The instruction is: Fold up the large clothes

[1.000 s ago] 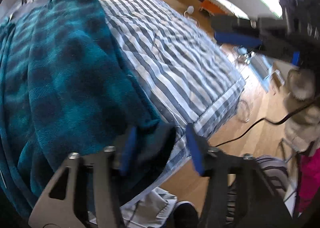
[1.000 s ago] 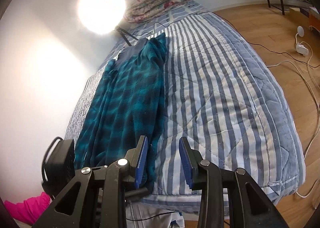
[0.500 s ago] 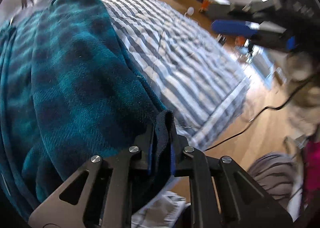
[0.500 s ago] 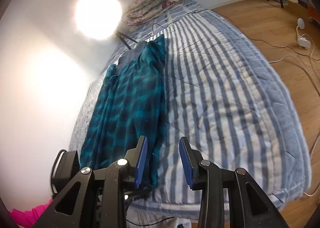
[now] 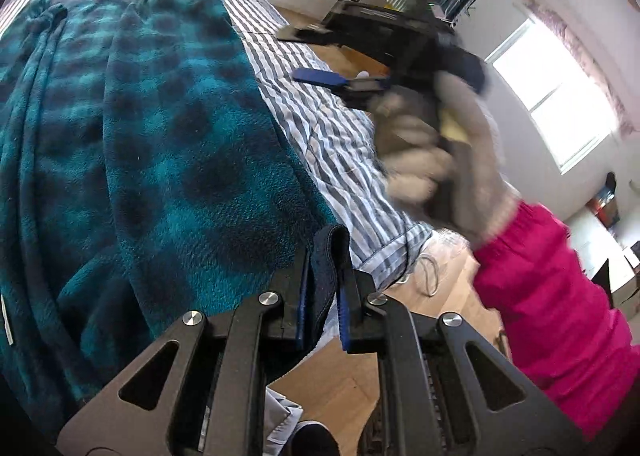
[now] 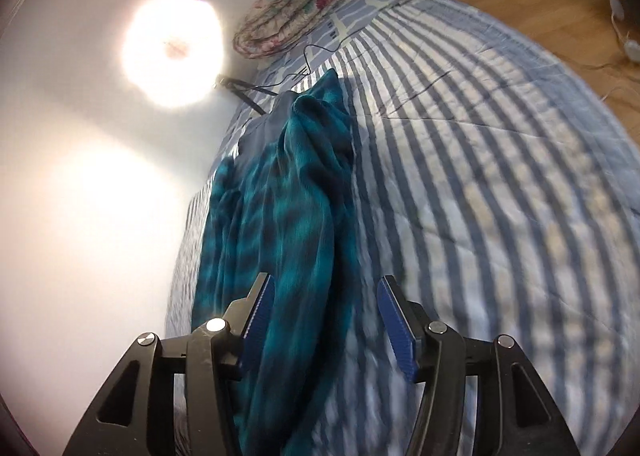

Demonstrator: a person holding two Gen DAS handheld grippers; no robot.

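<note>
A large teal and dark checked fleece garment (image 5: 152, 143) lies lengthwise on the striped bed (image 5: 328, 127). My left gripper (image 5: 322, 292) is shut on its dark hem corner (image 5: 326, 256) at the bed's near edge. My right gripper (image 6: 328, 320) is open above the near end of the same garment (image 6: 288, 215), jaws wide apart, with nothing between them. The right gripper also shows in the left wrist view (image 5: 320, 55), blurred, held over the bed by a gloved hand.
A folded floral quilt (image 6: 296, 11) lies at the bed's far end by the wall, with a black cable (image 6: 316, 55) near it. A bright lamp (image 6: 172, 51) glares on the left wall. Wooden floor (image 5: 332, 388) lies below the bed edge.
My left gripper closed on the garment's hem corner and keeps hold. My right gripper moved forward over the garment and opened wider.
</note>
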